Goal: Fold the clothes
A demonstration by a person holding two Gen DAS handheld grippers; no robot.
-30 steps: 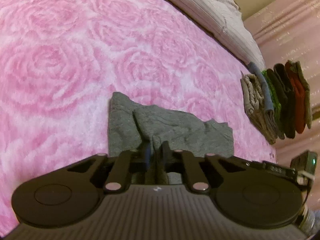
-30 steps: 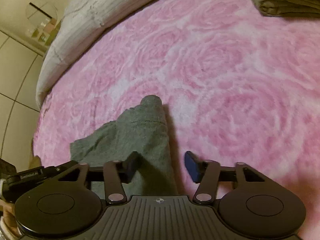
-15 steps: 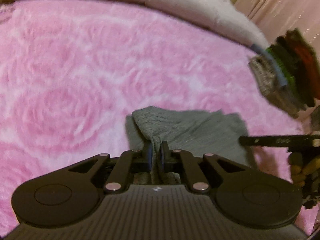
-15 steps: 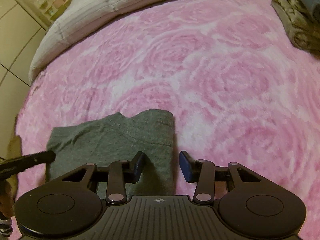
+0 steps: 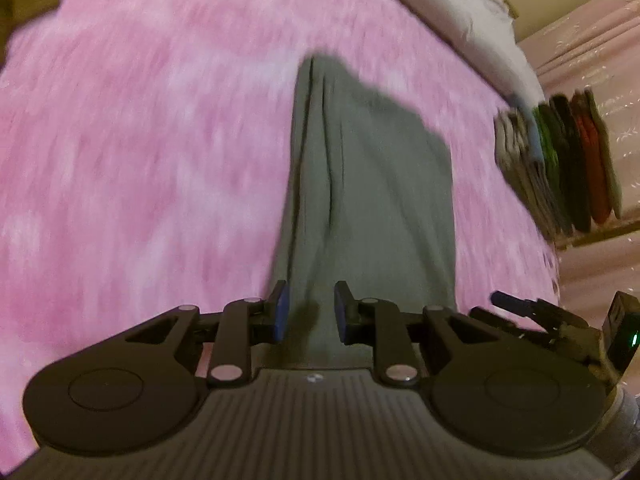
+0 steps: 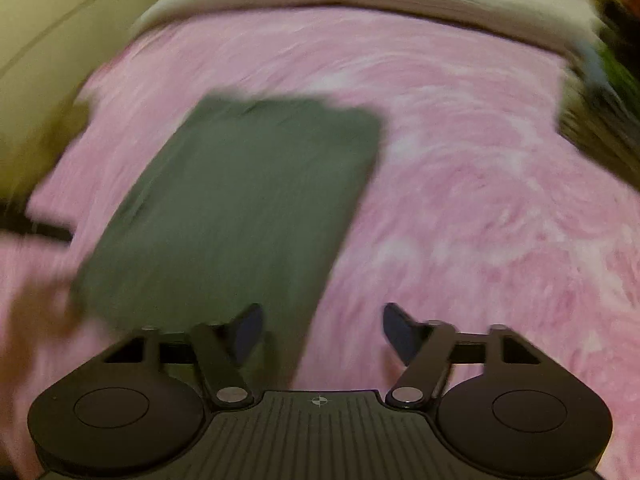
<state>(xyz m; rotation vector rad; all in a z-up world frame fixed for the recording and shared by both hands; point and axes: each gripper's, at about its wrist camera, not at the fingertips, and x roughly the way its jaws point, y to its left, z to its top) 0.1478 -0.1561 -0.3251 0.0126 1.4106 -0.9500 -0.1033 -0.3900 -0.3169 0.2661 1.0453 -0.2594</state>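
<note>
Lying flat on the pink bed cover [image 5: 152, 152], the grey garment [image 5: 368, 184] is sitting as a folded rectangle. Left claw [image 5: 309, 317] and right claw [image 6: 322, 334] are both hovering released, grasping nothing. Next, probably, moving it toward the folded stack [image 5: 560, 168].

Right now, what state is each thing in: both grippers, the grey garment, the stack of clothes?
left gripper: open, nothing between its fingers, grey cloth below.
right gripper: open wide, empty.
grey garment: folded into a rough rectangle, lying on the pink blanket.
stack of folded clothes: piled at the blanket's edge, untouched.
</note>
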